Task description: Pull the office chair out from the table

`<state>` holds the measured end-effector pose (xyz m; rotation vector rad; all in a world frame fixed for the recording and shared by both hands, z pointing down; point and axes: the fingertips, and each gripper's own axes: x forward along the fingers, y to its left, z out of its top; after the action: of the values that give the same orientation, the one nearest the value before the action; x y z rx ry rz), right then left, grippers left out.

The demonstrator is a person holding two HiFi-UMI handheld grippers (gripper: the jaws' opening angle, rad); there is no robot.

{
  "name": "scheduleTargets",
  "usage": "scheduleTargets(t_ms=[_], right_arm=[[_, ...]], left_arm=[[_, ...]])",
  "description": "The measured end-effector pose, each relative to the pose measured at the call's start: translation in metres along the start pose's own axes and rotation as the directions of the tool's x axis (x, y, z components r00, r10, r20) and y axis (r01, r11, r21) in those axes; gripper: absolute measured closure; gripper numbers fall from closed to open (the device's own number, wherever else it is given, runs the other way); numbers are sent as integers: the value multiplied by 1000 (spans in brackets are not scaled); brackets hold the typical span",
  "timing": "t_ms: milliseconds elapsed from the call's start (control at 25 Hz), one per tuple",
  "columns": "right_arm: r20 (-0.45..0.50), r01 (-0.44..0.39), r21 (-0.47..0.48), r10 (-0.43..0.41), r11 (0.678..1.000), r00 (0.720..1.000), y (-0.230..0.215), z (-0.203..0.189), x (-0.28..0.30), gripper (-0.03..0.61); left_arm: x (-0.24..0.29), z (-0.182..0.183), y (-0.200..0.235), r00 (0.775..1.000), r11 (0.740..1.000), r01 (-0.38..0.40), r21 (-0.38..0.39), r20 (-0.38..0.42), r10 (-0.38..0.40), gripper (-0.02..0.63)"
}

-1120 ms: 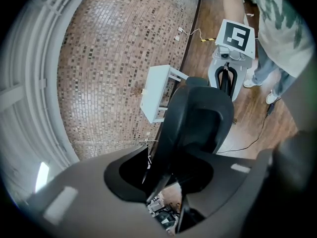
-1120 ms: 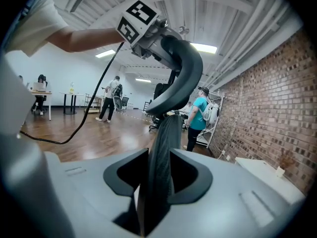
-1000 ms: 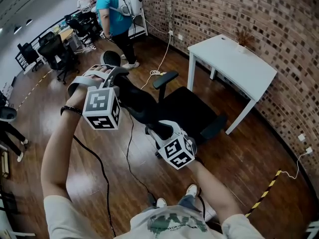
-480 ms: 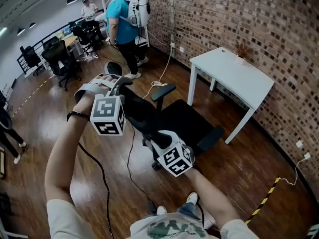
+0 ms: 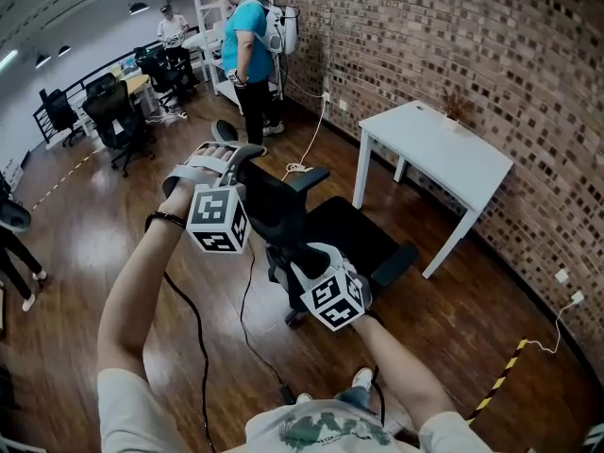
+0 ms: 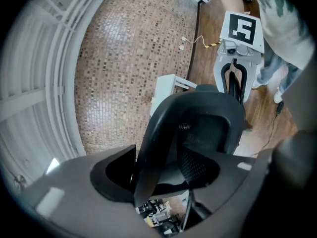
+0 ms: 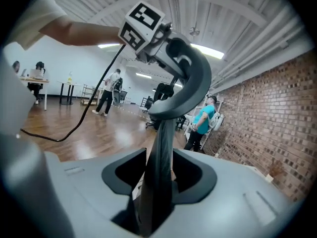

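And the left gripper (image 5: 238, 155) lets go! Its jaws have just sprung wide, and the top rim of the backrest (image 6: 198, 128) stands loose between them with nothing pressing on it. The right gripper (image 5: 289, 253) is easing off too: its jaws are just opening, and the backrest's side edge stands upright in the gap, clear on both sides.

The office chair (image 5: 351, 232) sits straight ahead of both grippers, seat pointing away. The white table (image 5: 444, 149) stands beyond it. The far armrest is near the table's front leg, and the seat looks clear of the top.

This chair should roll easily on the wood floor, fairly heavy but willing. The frame looks stiff, while the mesh panel will give. The best hold, I'd judge, is that hard rim, at two points set apart so the chair doesn't swivel.

Against a second ago, the chair has come a little toward the person and the table sits farther off.
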<state>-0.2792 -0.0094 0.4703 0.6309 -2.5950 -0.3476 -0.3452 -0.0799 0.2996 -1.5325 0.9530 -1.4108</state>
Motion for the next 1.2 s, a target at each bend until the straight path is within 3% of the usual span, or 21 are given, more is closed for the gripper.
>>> scheduleTargets(t_ms=[280, 720, 1000, 1200], right_arm=[[48, 125, 91, -129, 988, 990, -20, 16, -33, 420], [44, 226, 176, -237, 958, 970, -20, 7, -87, 420], [69, 266, 210, -285, 941, 956, -9, 7, -138, 430], [80, 309, 275, -342, 910, 936, -3, -11, -200, 466]], left_arm=[[-27, 28, 8, 981, 990, -101, -102, 153, 116, 351], [-48, 57, -29, 946, 948, -113, -297, 261, 194, 388], [-74, 85, -49, 920, 874, -86, -479, 297, 254, 415], [-92, 139, -67, 904, 833, -33, -552, 339, 260, 445]])
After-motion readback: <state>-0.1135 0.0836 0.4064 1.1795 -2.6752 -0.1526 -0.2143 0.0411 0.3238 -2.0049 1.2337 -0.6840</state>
